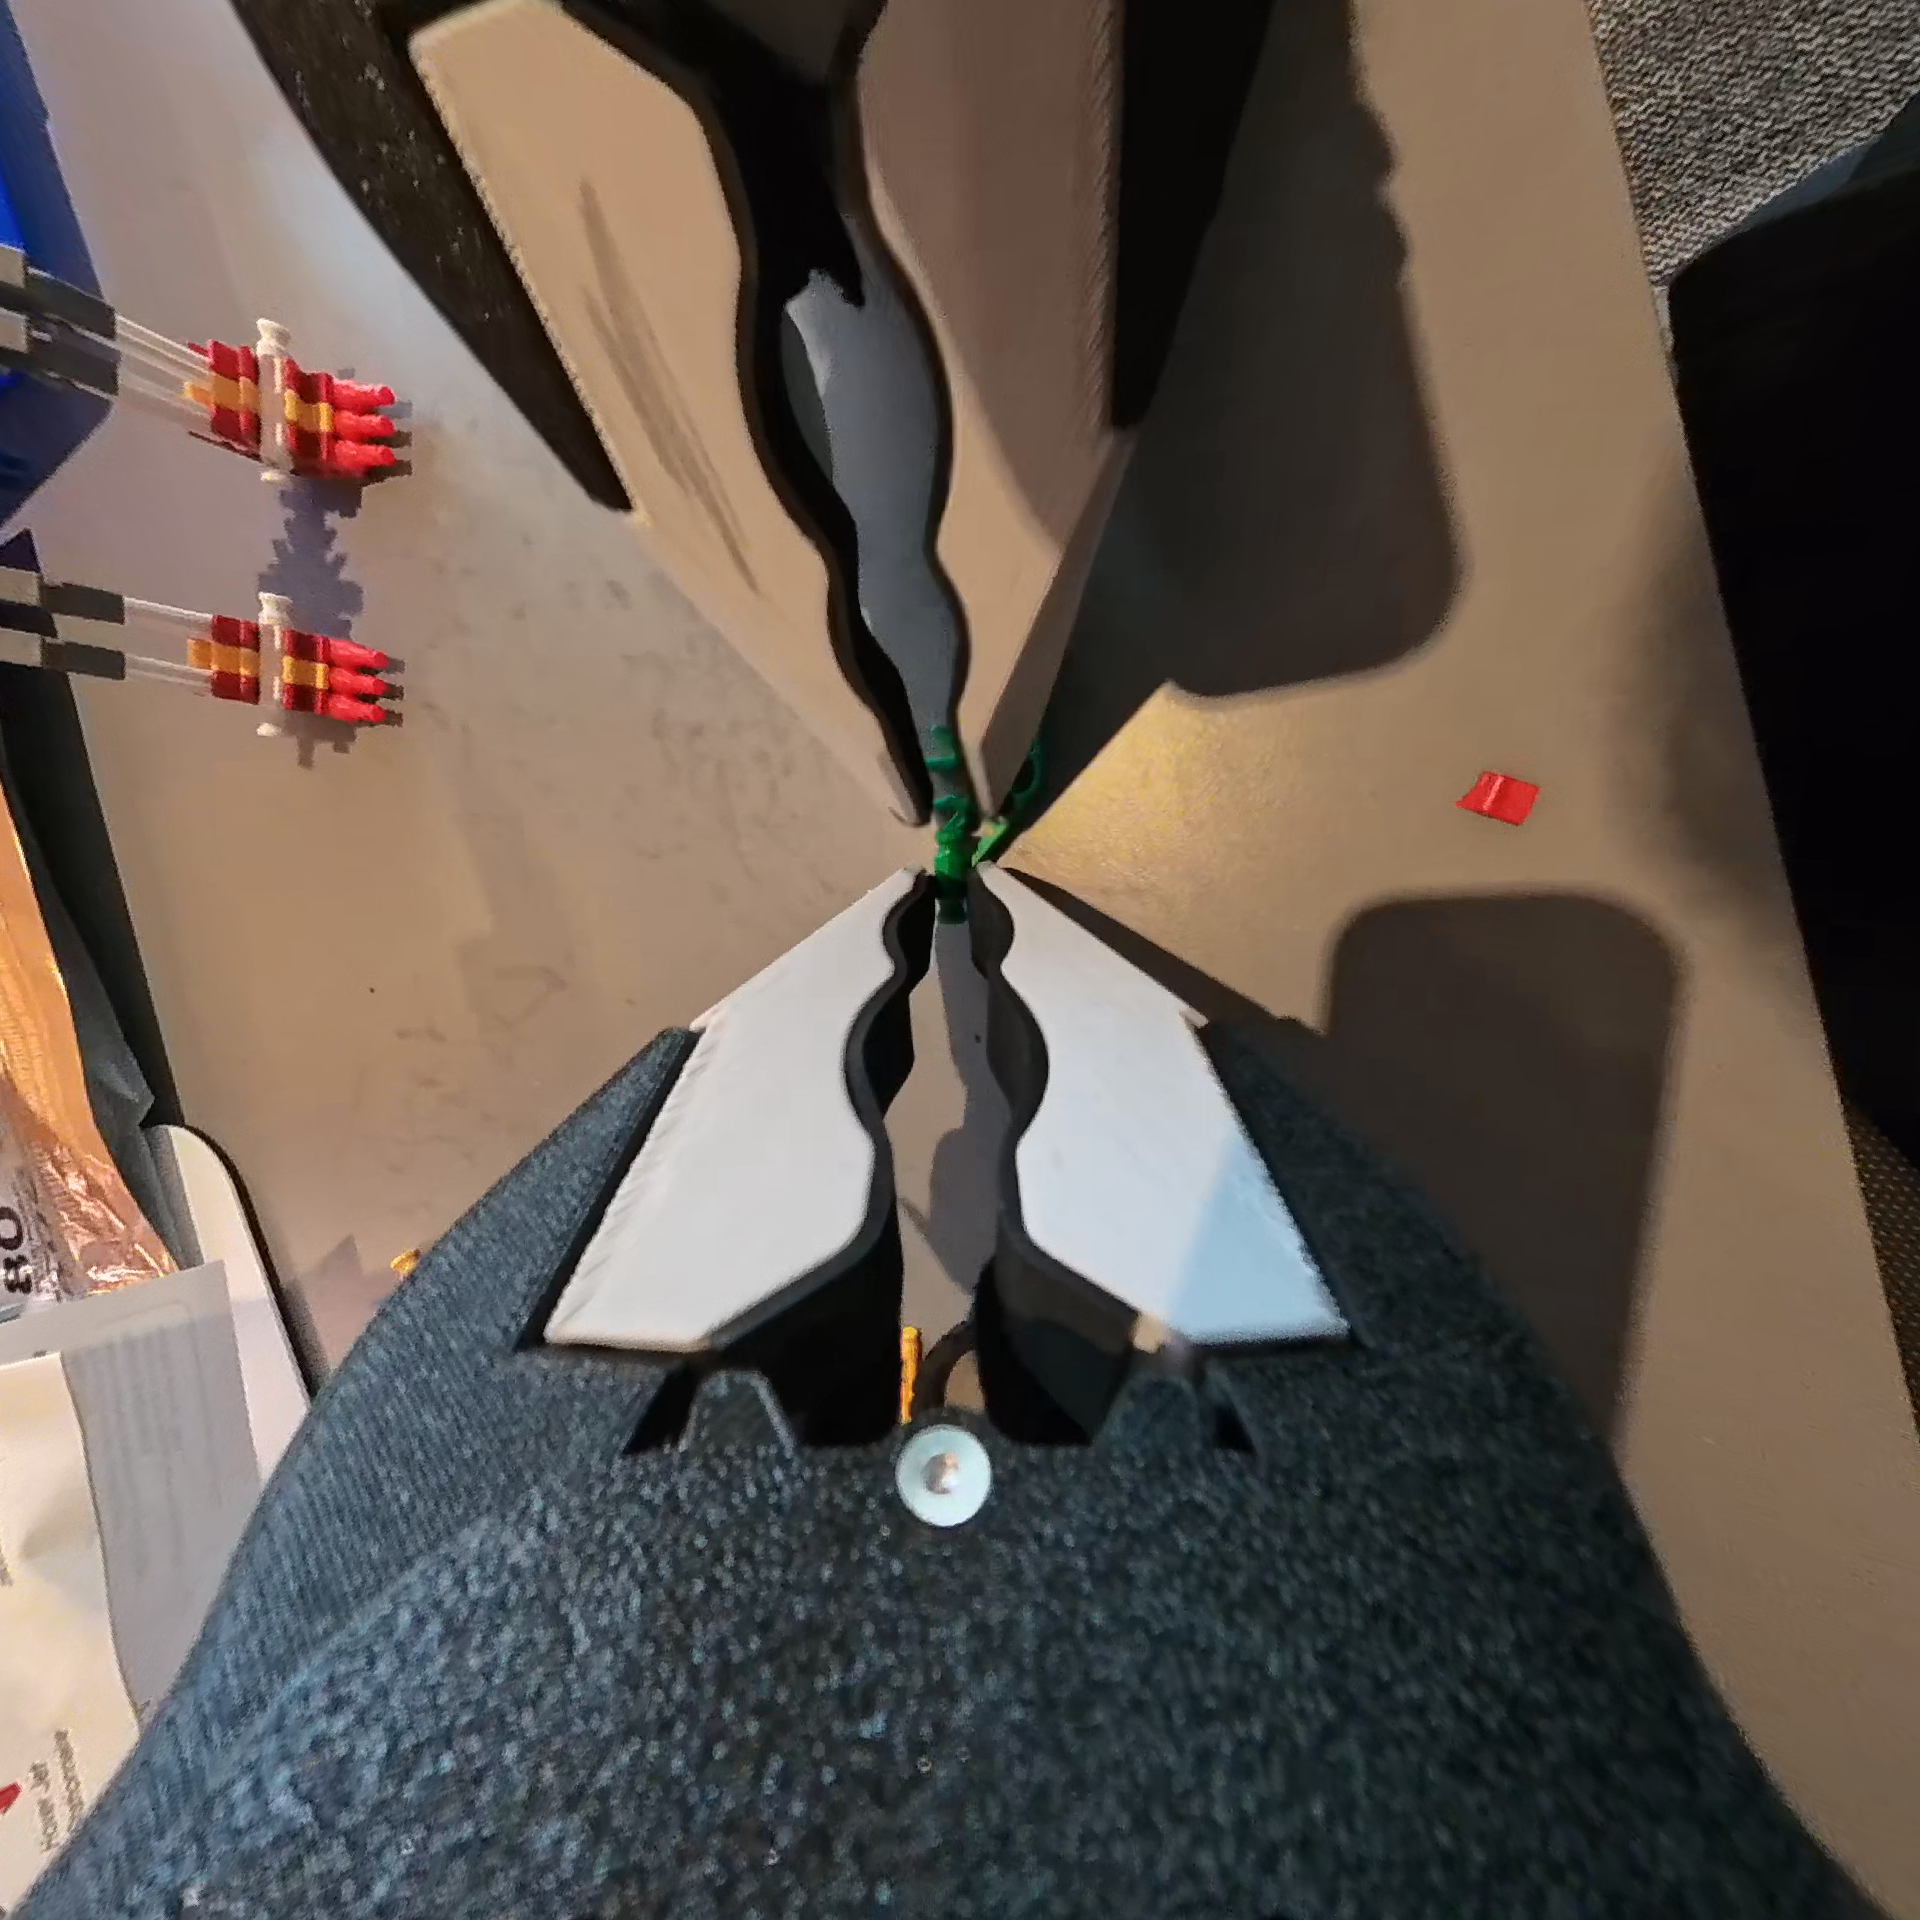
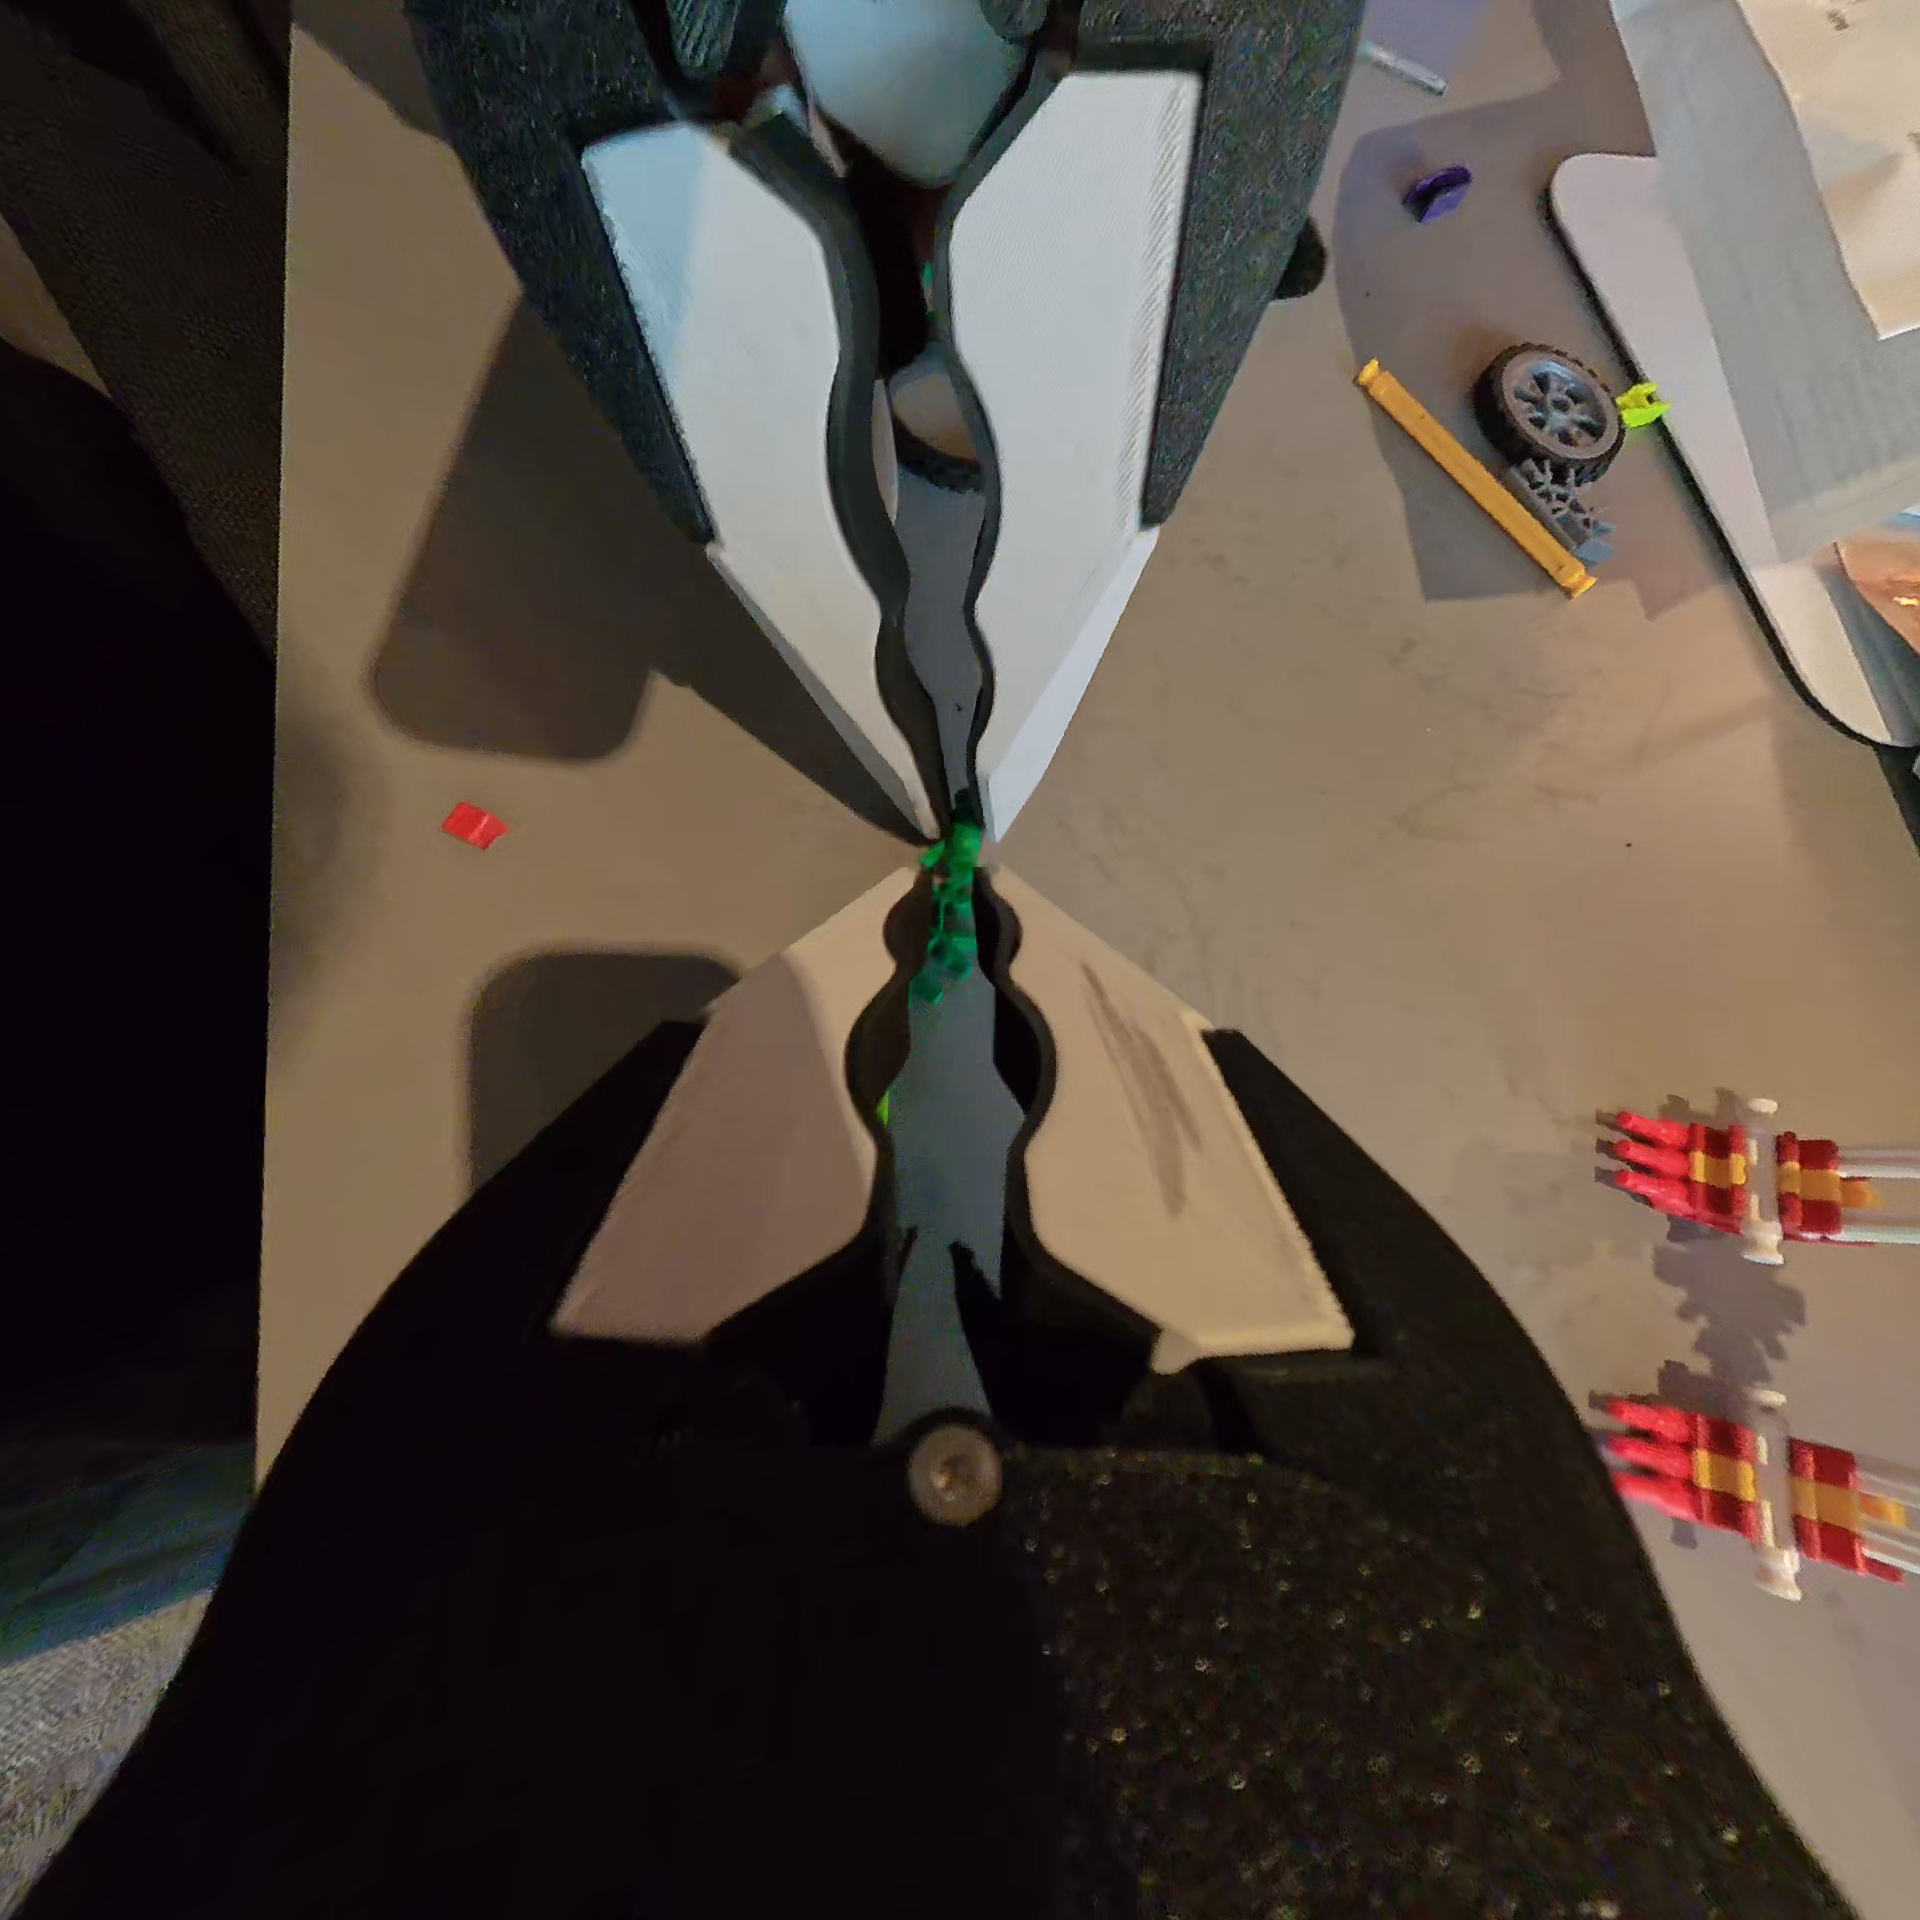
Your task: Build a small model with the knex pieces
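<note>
Both grippers, left gripper (image 1: 951, 883) and right gripper (image 2: 956, 883), meet tip to tip, each clamped on one green toy piece (image 1: 951, 831) above a beige tabletop (image 1: 520, 831) scattered with red-and-yellow connector stacks (image 1: 301, 400), a wheel (image 2: 1553, 410).

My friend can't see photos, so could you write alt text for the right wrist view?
Two grippers meet tip to tip over a beige table, both pinching a small green plastic piece in their closed jaws. Two red and yellow toy assemblies lie right, a toy wheel and yellow rod upper right.
</note>
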Available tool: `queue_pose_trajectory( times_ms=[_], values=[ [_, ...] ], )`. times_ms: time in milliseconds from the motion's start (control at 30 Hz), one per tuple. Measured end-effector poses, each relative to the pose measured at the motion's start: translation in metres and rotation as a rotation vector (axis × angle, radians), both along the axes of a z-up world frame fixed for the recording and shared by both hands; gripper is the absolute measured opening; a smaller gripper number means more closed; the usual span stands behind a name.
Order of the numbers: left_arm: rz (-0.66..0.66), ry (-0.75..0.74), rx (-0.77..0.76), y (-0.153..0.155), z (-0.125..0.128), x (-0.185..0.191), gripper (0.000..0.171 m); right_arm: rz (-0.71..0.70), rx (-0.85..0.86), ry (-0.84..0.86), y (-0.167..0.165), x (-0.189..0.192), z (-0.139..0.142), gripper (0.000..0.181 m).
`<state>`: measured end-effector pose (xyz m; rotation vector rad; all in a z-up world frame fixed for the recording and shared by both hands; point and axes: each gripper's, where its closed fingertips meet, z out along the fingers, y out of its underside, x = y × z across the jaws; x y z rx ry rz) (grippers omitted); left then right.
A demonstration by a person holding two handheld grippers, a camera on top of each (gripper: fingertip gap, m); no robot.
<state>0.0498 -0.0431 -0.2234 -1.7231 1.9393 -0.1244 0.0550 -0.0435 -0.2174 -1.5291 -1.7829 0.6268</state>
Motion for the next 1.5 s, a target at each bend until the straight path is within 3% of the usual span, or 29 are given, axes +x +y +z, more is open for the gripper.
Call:
queue_pose_trajectory(
  times_ms=[200, 533, 700, 900, 1033, 1233, 1300, 1500],
  values=[
    [-0.006, 0.011, -0.006, -0.002, -0.003, 0.0, 0.006, 0.065, 0.007, -0.061, -0.023, 0.014, -0.004, 0.007],
    [-0.018, -0.003, -0.014, -0.005, -0.002, 0.007, 0.006, 0.004, 0.035, -0.093, 0.0, 0.033, -0.004, 0.006],
    [0.002, -0.033, -0.008, 0.002, 0.004, 0.007, 0.006, -0.13, 0.0, -0.048, 0.016, 0.041, 0.012, 0.008],
    [0.025, -0.042, 0.003, 0.009, 0.006, 0.003, 0.006, -0.232, -0.059, -0.111, 0.011, 0.055, 0.006, 0.018],
    [0.034, -0.05, 0.008, 0.01, 0.008, 0.002, 0.006, -0.21, -0.04, -0.166, 0.018, 0.053, -0.008, 0.018],
    [0.044, -0.055, 0.009, 0.01, 0.009, -0.003, 0.006, -0.031, -0.017, -0.189, 0.017, 0.046, -0.008, 0.012],
    [0.045, -0.054, 0.013, 0.011, 0.009, -0.005, 0.006, 0.012, -0.02, -0.225, 0.018, 0.05, -0.008, 0.019],
    [0.045, -0.074, 0.019, 0.012, 0.012, -0.006, 0.006, -0.069, 0.027, -0.239, 0.048, 0.049, -0.007, 0.023]
  ],
)
